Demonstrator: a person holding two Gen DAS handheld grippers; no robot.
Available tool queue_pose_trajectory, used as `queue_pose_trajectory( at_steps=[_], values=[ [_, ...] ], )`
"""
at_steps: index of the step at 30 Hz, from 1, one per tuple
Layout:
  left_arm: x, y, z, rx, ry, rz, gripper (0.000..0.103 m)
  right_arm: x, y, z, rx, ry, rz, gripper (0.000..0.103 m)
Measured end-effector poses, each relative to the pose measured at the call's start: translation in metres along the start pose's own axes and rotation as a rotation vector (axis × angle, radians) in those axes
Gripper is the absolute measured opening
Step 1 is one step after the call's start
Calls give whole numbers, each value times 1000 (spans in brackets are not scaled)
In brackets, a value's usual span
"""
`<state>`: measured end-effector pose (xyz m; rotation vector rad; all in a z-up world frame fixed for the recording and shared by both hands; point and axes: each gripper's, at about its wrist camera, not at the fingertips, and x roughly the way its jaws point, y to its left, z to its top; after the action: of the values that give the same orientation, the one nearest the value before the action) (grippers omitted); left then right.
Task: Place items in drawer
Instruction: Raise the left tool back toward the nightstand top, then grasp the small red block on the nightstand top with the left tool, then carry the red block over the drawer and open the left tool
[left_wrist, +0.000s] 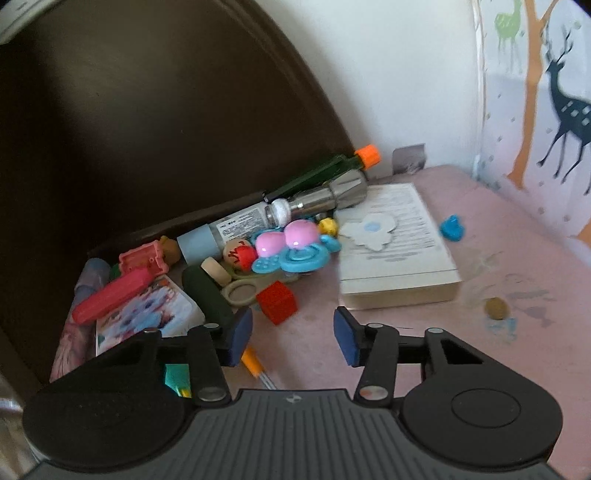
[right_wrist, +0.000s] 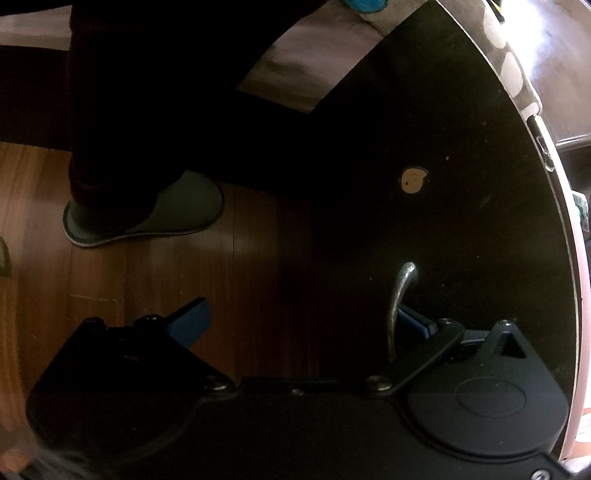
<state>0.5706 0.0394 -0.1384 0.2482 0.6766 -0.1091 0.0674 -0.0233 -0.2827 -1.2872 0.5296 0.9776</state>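
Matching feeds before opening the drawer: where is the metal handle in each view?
Left wrist: not in it.
Right wrist: the handle, lower right of centre, on the dark drawer front.
Shared landmark: the pink tabletop, broad in the left view; likely the thin pink strip at the right view's right rim.

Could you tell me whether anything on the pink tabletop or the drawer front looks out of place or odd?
Toys lie heaped on one another at the tabletop's back left edge, with a torch across them. Blue and grey smudges mark the surface around a small brown ball. The drawer front carries a round tan sticker.
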Motion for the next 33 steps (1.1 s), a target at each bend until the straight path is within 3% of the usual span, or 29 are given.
queue_pose_trajectory(
  at_steps=[10, 14, 33],
  values=[
    [22, 2, 12, 3, 22, -3, 36, -2, 1, -1, 1, -1, -4, 103],
    [22, 0, 14, -6, 39, 17, 18, -2, 1, -1, 0, -1, -3, 103],
    [-76, -35, -5, 20, 60, 10, 18, 0, 0, 4, 0, 22, -1, 103]
  ],
)
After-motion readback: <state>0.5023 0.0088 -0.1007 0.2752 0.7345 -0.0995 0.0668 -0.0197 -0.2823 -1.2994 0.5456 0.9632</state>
